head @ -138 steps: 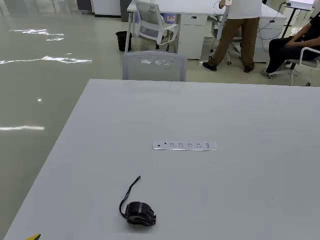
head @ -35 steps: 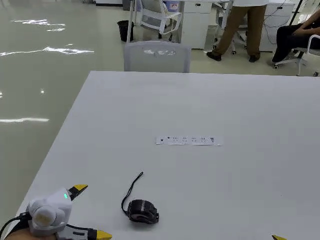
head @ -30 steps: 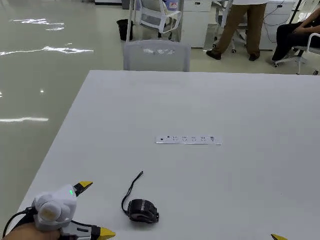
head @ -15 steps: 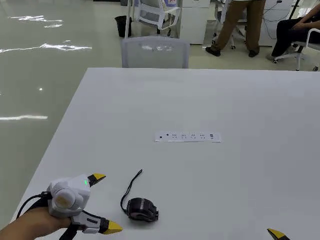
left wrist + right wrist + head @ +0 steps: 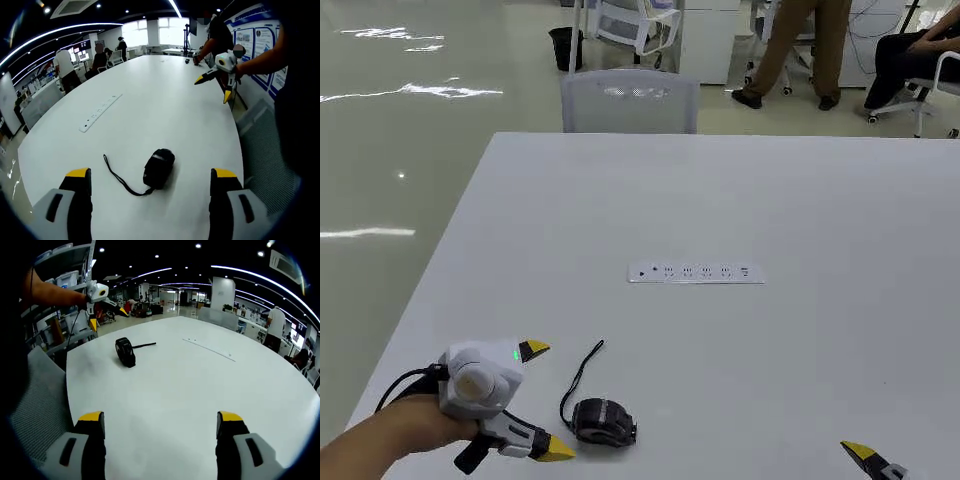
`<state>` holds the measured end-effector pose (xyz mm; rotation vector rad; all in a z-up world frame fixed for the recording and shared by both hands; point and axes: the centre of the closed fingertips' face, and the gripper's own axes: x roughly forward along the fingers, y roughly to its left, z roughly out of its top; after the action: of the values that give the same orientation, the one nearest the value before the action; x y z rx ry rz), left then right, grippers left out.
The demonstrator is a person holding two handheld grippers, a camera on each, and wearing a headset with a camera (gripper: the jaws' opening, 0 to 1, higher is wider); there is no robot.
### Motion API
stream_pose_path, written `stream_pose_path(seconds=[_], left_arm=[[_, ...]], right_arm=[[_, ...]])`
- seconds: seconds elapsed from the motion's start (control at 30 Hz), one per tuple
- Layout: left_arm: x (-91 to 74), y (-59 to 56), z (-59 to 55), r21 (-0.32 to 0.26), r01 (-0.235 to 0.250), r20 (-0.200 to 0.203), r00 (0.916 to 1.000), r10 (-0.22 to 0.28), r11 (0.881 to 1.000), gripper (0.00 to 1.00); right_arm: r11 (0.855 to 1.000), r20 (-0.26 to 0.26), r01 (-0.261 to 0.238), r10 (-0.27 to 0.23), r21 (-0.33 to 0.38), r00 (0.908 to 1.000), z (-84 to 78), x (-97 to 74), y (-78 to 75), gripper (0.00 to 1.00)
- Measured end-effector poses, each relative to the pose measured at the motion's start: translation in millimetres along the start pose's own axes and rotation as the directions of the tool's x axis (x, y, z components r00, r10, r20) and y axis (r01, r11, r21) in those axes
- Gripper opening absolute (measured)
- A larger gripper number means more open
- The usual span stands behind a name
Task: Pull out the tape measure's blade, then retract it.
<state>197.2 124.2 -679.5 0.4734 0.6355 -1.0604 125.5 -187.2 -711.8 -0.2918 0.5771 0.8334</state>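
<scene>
A black tape measure (image 5: pixel 603 421) lies on the white table (image 5: pixel 720 200) near its front left corner, blade wound in, with its thin black wrist strap (image 5: pixel 582 372) trailing away. My left gripper (image 5: pixel 544 399) is open just left of it, yellow tips either side of the approach line; in the left gripper view the tape measure (image 5: pixel 158 168) sits a short way ahead between the open jaws (image 5: pixel 151 174). My right gripper (image 5: pixel 160 416) is open over bare table, well to the right of the tape measure (image 5: pixel 124 351). One of its yellow fingertips (image 5: pixel 860 453) shows at the bottom right.
A white power strip (image 5: pixel 695 272) lies flat mid-table. A grey chair (image 5: pixel 630 100) stands at the far edge. The table's left edge (image 5: pixel 430 290) drops to a glossy floor. People sit and stand at desks far behind.
My left gripper came in from the bottom left and moved up close beside the tape measure, still open. A right gripper tip rose into the bottom right. The tape measure has not moved.
</scene>
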Motion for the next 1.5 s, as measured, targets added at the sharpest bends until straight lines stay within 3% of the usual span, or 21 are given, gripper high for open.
stream_pose_path(seconds=[0.17, 0.43, 0.6, 0.8, 1.03, 1.23, 1.43, 1.5], left_arm=[[5.9, 0.4, 9.3, 0.002, 0.025, 0.012, 0.9996, -0.025, 1.000, 0.99], [17.2, -5.7, 10.6, 0.090, 0.077, -0.061, 0.9956, -0.071, 0.993, 0.97], [24.9, -7.4, 5.6, 0.147, 0.118, -0.119, 0.9877, -0.101, 0.982, 0.93], [34.2, -6.0, 8.0, 0.196, 0.133, -0.145, 0.9838, -0.106, 0.971, 0.85], [47.8, -7.4, 5.3, 0.235, 0.166, -0.195, 0.9734, -0.121, 0.958, 0.84], [57.8, -6.9, -0.8, 0.275, 0.202, -0.257, 0.9576, -0.130, 0.940, 0.81], [67.5, -3.6, -4.7, 0.287, 0.223, -0.289, 0.9473, -0.138, 0.932, 0.77], [70.6, -2.3, -6.7, 0.307, 0.230, -0.301, 0.9439, -0.135, 0.924, 0.74]], right_arm=[[0.998, -0.003, -0.028, 0.028, -0.055, 0.9996, 10.8, 14.2, 1.7, 0.96], [0.992, 0.003, -0.095, 0.096, -0.081, 0.9954, 27.1, 40.5, 9.4, 0.97], [0.987, -0.001, -0.127, 0.127, -0.102, 0.9919, 36.3, 55.5, 12.7, 0.97], [0.978, -0.012, -0.166, 0.165, -0.127, 0.9862, 44.6, 69.6, 18.4, 0.96], [0.964, -0.022, -0.208, 0.207, -0.168, 0.9781, 56.9, 87.3, 26.9, 0.95], [0.949, -0.025, -0.240, 0.240, -0.203, 0.9704, 70.1, 102.3, 32.3, 0.94], [0.936, -0.029, -0.267, 0.267, -0.231, 0.9632, 82.1, 117.4, 36.8, 0.92], [0.930, -0.028, -0.279, 0.281, -0.239, 0.9592, 86.1, 122.4, 40.2, 0.91]])
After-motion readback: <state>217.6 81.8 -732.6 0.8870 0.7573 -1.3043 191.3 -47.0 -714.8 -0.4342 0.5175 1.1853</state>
